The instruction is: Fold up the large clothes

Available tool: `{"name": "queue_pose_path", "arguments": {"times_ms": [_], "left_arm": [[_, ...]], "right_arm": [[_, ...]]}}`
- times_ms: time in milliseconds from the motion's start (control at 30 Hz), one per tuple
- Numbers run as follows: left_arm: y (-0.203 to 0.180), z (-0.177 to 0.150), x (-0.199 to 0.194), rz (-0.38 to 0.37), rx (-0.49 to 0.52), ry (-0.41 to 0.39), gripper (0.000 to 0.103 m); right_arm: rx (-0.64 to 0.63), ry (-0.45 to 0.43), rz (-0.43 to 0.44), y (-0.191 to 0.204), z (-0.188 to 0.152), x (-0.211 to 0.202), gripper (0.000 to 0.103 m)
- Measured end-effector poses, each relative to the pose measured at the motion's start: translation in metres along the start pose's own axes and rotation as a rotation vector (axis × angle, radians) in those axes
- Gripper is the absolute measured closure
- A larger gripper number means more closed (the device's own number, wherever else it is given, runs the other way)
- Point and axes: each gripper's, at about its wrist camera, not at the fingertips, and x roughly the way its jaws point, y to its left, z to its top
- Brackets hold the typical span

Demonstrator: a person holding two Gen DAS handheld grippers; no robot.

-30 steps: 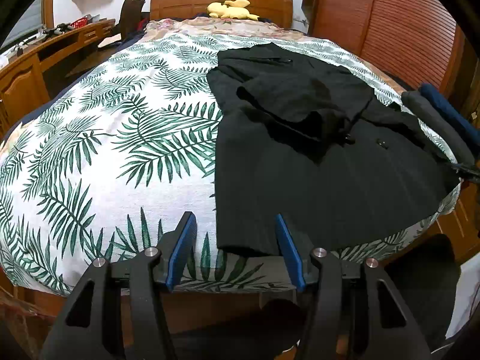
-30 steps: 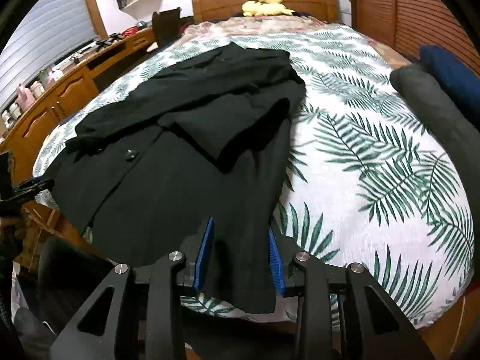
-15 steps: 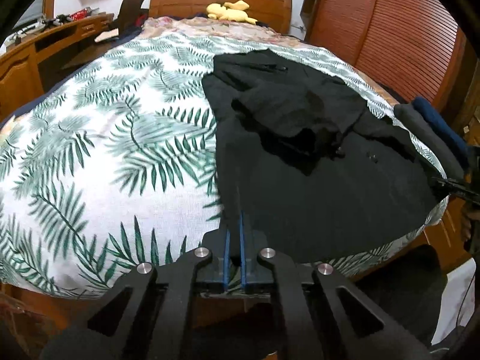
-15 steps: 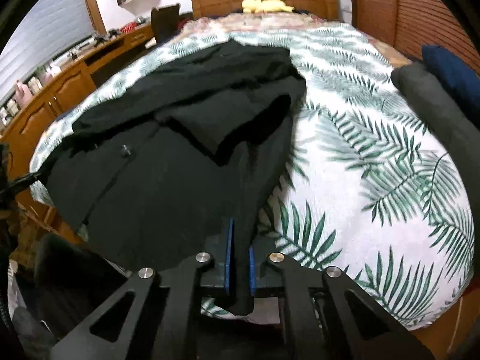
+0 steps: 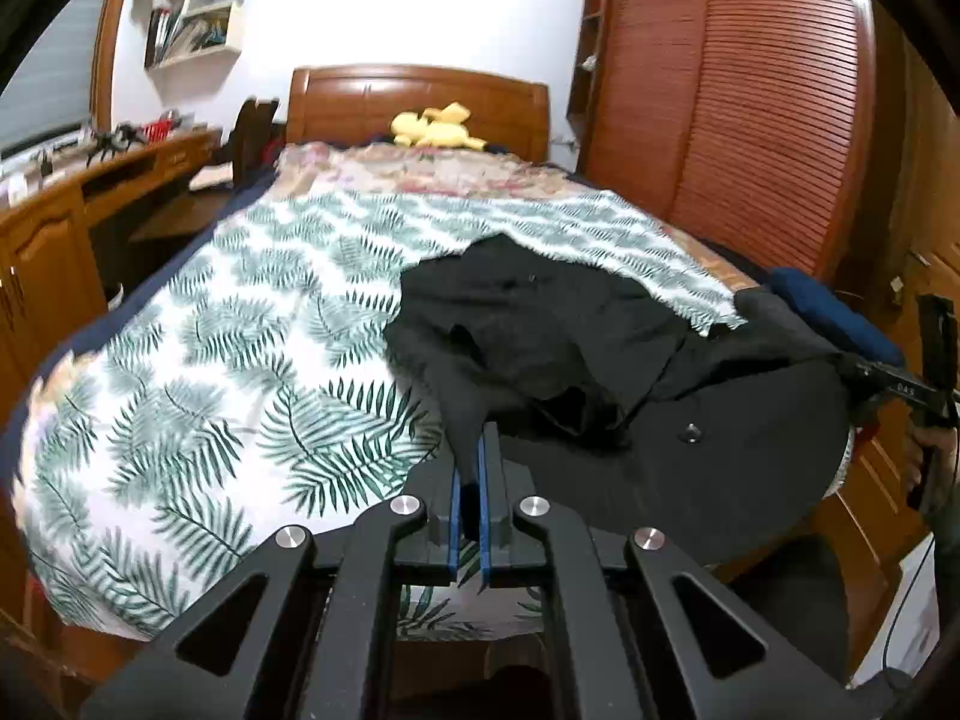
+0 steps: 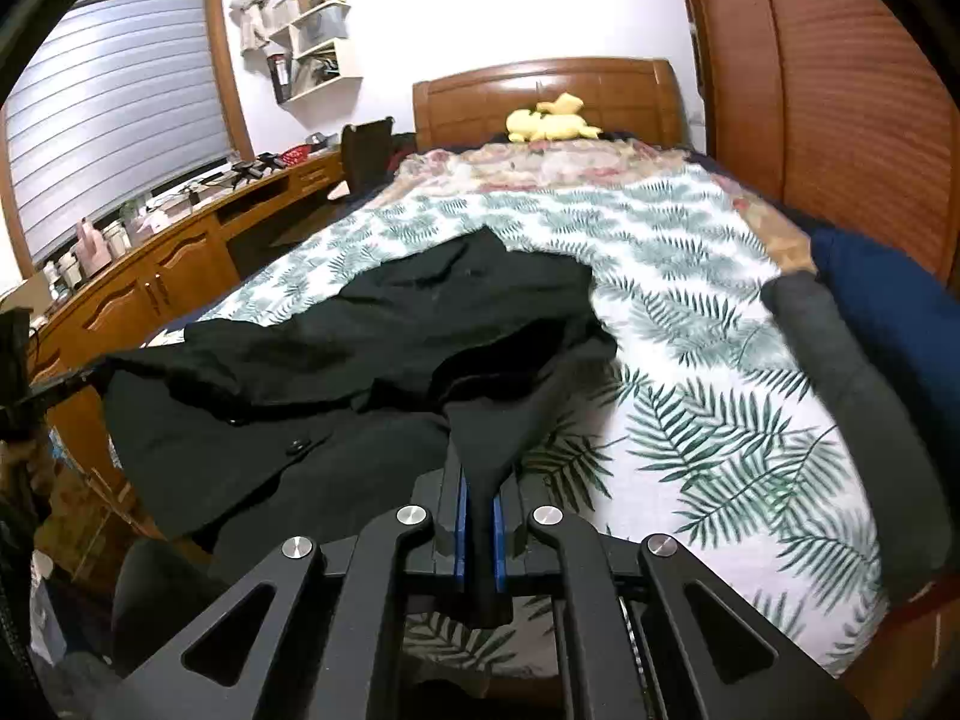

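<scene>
A black coat [image 5: 600, 360] [image 6: 360, 360] lies on a bed with a leaf-print cover [image 5: 240, 360] [image 6: 690, 372]. Its sleeves are folded in over the body. My left gripper [image 5: 471, 468] is shut on the hem's left corner and holds it lifted off the bed. At the opposite hem corner, cloth hangs between the blue pads of my right gripper [image 6: 477, 480], which is shut on it and also raised. The hem stretches between the two corners. In the left wrist view the right gripper [image 5: 888, 384] shows at the right edge, and the left gripper [image 6: 54, 387] shows at the left edge of the right wrist view.
A grey roll [image 6: 840, 384] and a dark blue cloth [image 6: 888, 300] lie on the bed's right side. A yellow plush toy [image 5: 435, 129] sits by the wooden headboard. A wooden desk [image 6: 180, 252] runs along the left, a slatted wardrobe [image 5: 750, 108] along the right.
Both grippers closed on the coat's hem corners, then rose, lifting the hem off the bed. The views tilted up, showing more of the room.
</scene>
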Motion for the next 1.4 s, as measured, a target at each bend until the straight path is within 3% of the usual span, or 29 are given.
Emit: {"name": "queue_pose_path", "arguments": {"times_ms": [333, 733, 1033, 1400], "left_arm": [[-0.008, 0.005, -0.056, -0.002, 0.012, -0.07, 0.098], [-0.007, 0.01, -0.089, -0.001, 0.025, -0.115, 0.098], [0.01, 0.018, -0.044, 0.019, -0.003, -0.05, 0.098], [0.024, 0.064, 0.04, 0.044, 0.012, -0.015, 0.098]], "right_arm": [[-0.042, -0.06, 0.009, 0.006, -0.006, -0.068, 0.098], [-0.098, -0.091, 0.015, 0.013, -0.011, -0.09, 0.098], [-0.085, -0.038, 0.02, -0.001, 0.001, -0.042, 0.098], [-0.118, 0.019, 0.001, -0.022, 0.058, 0.047, 0.098]]}}
